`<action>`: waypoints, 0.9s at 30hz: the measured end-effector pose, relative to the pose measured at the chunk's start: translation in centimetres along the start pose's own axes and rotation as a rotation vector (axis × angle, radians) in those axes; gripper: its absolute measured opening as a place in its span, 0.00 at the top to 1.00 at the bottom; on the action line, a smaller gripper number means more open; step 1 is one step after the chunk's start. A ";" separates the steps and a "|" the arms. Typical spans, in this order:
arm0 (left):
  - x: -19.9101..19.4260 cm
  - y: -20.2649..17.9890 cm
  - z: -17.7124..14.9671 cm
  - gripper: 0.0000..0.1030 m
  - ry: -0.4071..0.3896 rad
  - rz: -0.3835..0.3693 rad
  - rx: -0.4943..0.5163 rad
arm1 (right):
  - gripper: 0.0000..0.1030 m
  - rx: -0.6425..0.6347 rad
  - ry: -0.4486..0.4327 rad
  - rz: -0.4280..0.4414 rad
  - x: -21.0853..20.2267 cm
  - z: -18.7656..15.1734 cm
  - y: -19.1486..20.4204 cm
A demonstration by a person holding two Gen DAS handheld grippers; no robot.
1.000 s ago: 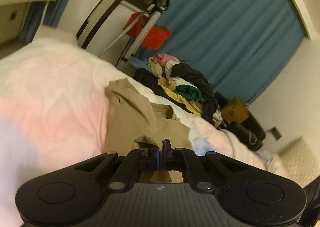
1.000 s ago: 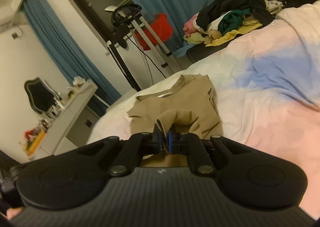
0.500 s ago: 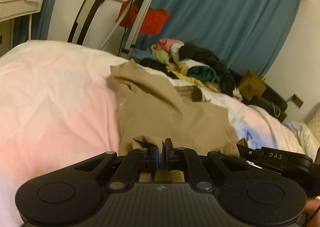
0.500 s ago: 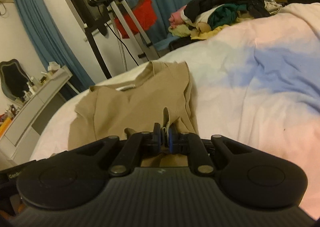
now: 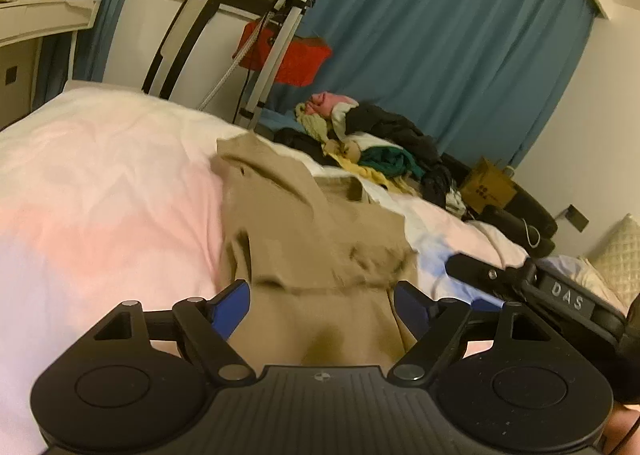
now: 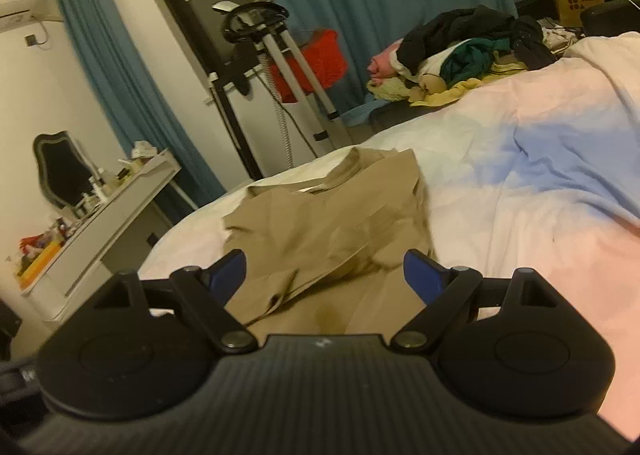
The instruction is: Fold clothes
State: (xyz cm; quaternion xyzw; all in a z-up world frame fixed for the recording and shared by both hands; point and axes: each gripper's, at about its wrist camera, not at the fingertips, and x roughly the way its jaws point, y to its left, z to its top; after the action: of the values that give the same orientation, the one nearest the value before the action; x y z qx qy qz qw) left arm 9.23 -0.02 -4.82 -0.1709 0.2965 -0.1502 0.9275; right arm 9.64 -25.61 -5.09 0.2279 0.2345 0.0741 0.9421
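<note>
A tan shirt (image 5: 304, 231) lies folded over itself on the pink, white and blue bedspread (image 5: 100, 191). My left gripper (image 5: 322, 305) is open just above the shirt's near edge, holding nothing. In the right wrist view the same tan shirt (image 6: 332, 223) lies ahead with its collar at the far end. My right gripper (image 6: 324, 275) is open over its near edge, also empty. The right gripper's body (image 5: 560, 295) shows at the right of the left wrist view.
A pile of mixed clothes (image 5: 372, 143) lies past the bed's far edge, also in the right wrist view (image 6: 460, 55). A garment steamer stand (image 5: 276, 47) with a red basket (image 5: 288, 55) stands against blue curtains. A white dresser (image 6: 100, 231) is at left.
Both grippers were shut on the shirt's hem and carried it forward over the shirt. Now both have opened and the hem lies released on the shirt.
</note>
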 end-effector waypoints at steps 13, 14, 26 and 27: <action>-0.4 5.3 -7.4 0.27 0.289 -0.128 -0.558 | 0.14 0.431 0.198 0.135 -4.5 -4.6 -2.4; 0.1 5.8 -7.9 0.27 0.312 -0.135 -0.612 | 0.14 0.473 0.221 0.155 -4.4 -5.3 -2.5; 1.9 7.5 -8.7 0.92 0.134 -0.081 -0.722 | 0.28 0.684 0.351 0.187 -0.8 -10.9 -1.2; 1.9 7.3 -8.7 0.92 0.117 -0.078 -0.707 | 0.34 0.684 0.336 0.172 -0.5 -11.0 -1.3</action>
State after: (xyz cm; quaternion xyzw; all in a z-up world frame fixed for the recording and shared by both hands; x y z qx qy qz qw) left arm 6.74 3.84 -15.38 -0.4835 0.3761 -0.0830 0.7861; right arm 4.04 -22.51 -14.18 0.5321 0.3768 0.1066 0.7507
